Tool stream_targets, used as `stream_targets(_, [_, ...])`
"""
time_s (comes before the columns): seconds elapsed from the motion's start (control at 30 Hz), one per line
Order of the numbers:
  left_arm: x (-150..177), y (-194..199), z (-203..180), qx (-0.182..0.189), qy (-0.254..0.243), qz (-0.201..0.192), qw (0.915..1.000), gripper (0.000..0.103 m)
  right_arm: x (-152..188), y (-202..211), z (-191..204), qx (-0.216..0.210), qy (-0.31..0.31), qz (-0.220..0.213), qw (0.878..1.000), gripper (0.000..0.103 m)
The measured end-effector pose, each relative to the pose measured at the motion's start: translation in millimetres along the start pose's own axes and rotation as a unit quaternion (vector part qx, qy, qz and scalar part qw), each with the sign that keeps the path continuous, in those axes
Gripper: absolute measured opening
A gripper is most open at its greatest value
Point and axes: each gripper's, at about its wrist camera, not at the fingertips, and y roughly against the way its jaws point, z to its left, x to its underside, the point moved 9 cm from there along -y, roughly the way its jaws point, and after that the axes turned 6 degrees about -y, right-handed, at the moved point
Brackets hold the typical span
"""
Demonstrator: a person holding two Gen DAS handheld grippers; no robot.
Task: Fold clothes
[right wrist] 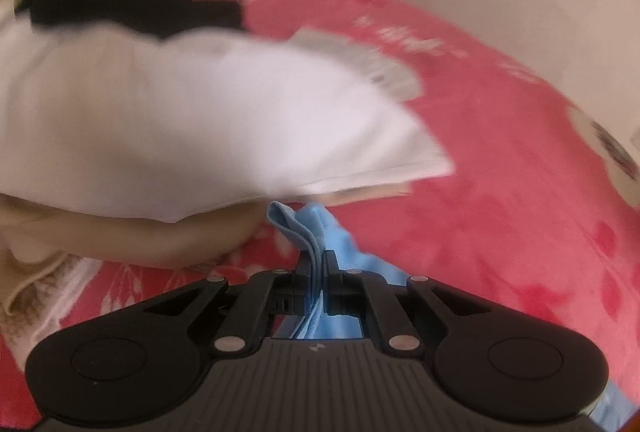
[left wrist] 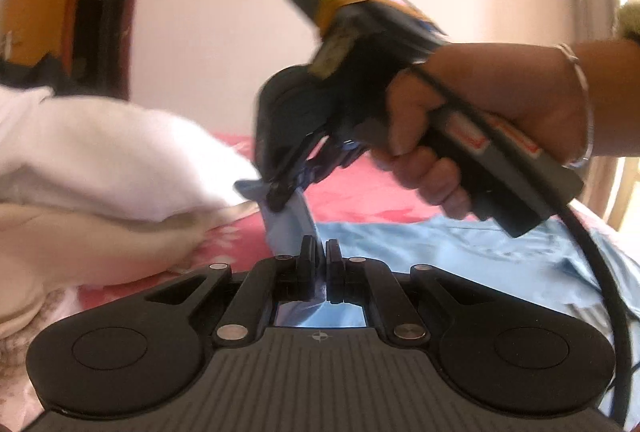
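Here, blue garment (left wrist: 460,248) stretched sideways, both tools pinching its edge.

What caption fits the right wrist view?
Right gripper shut on light blue garment beside white pillow on pink bedspread.

Pink floral bedspread (right wrist: 500,192), pale wall (left wrist: 224,32)

Red printing showed on the handle (left wrist: 496,148) of the right gripper (left wrist: 276,192), too blurred to be read.
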Motion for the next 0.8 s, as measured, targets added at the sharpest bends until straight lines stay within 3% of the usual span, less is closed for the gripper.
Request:
stream_targets(0.13, [0,3,-31,0.050,-0.010,0.009,0.9987,0.002,27,36,-48,-0.002,-0.088,-0.017,0.996,0.005])
stream_targets(0.33, [13,1,-74,0.091,-0.043,0.036,0.9943,0.002,63,41,-103,-0.015,-0.169,-0.042,0.985,0.005])
stream_targets(0.8, [36,-3,-83,0.113,-0.060,0.077,0.9888,0.002,98,65,-138,-0.031,-0.222,-0.092,0.970,0.005])
